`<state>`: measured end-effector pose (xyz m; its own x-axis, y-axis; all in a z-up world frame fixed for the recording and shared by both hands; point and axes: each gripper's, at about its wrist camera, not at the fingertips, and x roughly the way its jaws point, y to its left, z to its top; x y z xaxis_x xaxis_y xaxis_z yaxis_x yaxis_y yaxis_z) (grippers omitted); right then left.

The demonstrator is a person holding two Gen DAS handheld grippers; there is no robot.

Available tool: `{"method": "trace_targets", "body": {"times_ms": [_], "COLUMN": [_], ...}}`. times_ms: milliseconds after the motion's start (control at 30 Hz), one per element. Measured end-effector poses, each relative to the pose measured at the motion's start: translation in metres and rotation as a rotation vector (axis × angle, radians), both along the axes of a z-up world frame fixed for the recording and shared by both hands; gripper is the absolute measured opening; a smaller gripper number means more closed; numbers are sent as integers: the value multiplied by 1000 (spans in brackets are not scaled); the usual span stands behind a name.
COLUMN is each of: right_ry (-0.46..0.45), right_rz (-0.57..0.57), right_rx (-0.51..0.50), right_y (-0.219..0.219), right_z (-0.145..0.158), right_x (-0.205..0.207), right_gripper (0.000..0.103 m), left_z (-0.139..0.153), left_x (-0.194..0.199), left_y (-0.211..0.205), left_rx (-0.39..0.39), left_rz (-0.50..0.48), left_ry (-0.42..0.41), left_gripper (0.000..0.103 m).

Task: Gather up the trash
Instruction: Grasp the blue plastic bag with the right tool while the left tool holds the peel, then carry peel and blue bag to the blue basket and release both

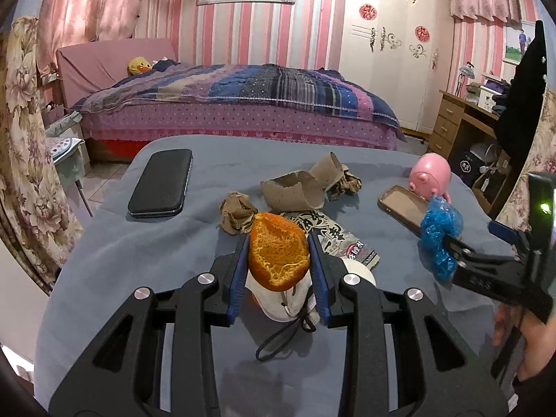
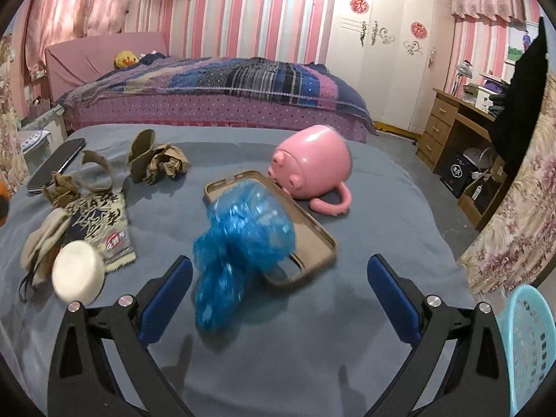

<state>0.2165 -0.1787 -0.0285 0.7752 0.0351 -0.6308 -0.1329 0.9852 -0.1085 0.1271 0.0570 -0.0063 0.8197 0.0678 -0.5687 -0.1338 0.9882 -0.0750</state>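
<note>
My left gripper [image 1: 278, 238] is shut on a piece of orange peel [image 1: 278, 257], held above the grey-blue tabletop [image 1: 104, 260]. Under it lie a white face mask [image 1: 288, 302] with a black strap, a round white lid [image 1: 361, 271] and a printed snack wrapper [image 1: 333, 239]. My right gripper [image 2: 278, 264] stands wide open. A crumpled blue plastic bag [image 2: 239, 243], blurred, hangs by its left finger with no pad pressing on it. The left wrist view shows that blue bag [image 1: 439, 236] at the tip of the right gripper [image 1: 451, 243].
Crumpled brown paper [image 1: 238, 213], torn cardboard tubes [image 1: 293, 193] and more paper [image 2: 166, 165] lie mid-table. A black phone [image 1: 161, 182], a brown phone case [image 2: 312, 239] and a pink pig mug [image 2: 312, 170] also sit there. A turquoise basket [image 2: 528, 347] stands at the lower right.
</note>
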Motion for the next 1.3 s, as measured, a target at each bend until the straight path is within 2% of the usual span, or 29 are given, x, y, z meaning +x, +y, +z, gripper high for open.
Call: {"method": "trace_targets", "body": {"times_ms": [100,133,167,267,333,533,800,1000,1300], "right_ry": [64,87,110,102,71,0,-8,-26,-82], "right_rz": [19,29,42,73,86,97,28,-7,-93], "right_rx": [-16,-23,-13,22,0,-32,28,15,22], "right_y": [9,11,11,9,8,-17,-73,-99,-163], "right_z": [-14,-19,-23,-20,-15,4,21,28,51], "right_x": [15,19,22,20,13,-22,-70,-96,-132], "right_gripper": [93,81,64,38,30,28,28,28,28], "left_z": [0,0,0,-1,-1,2,6,13,33], "left_x": [1,1,1,1,1,-2,-9,-31,-49], "left_y": [3,4,4,4,3,-5,-27,-60,-116], "left_rx": [-20,-27,-29,-32,-33,-20,-4,36,30], "left_rz": [0,1,2,4,3,-15,-58,-125,-234], "left_ry": [1,1,1,1,5,-7,-18,-44,-67], "left_gripper": [32,32,32,32,32,32,32,32,32]}}
